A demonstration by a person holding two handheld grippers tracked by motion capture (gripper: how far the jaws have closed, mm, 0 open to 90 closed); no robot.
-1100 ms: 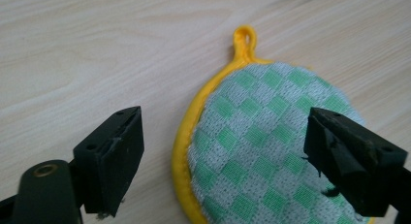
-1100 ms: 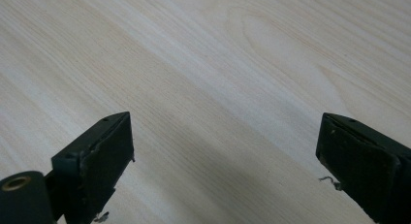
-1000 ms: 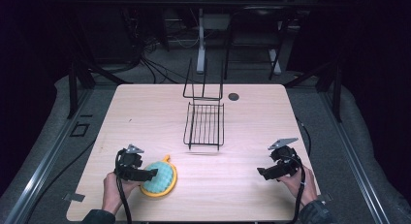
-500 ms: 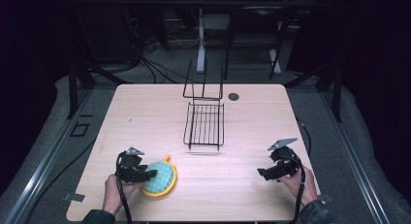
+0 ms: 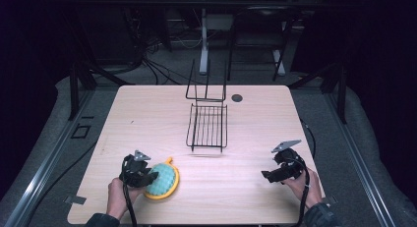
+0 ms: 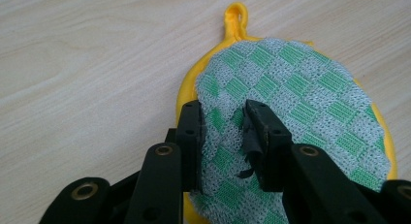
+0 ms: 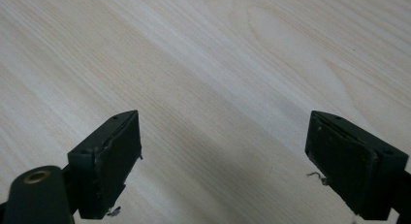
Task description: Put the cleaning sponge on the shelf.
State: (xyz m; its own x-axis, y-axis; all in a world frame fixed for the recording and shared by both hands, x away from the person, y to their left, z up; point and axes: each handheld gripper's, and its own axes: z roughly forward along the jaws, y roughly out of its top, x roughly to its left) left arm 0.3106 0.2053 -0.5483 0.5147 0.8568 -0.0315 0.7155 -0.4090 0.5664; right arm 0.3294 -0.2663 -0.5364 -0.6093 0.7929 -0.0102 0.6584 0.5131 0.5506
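A round yellow pot holder with a hanging loop lies flat near the table's front left. On top of it sits a green-and-white checked mesh cloth, also seen from above as the cloth. My left gripper comes in from the cloth's near edge, and its jaws pinch a raised fold of the mesh between them. In the high view the left gripper rests at the pot holder's left side. My right gripper sits at the front right, and the right gripper hangs wide open over bare wood.
A black wire rack stands at the table's middle, its tall back frame toward the far edge. A small black round disc lies beside it at the far right. The wooden table is ringed by dark floor and cables.
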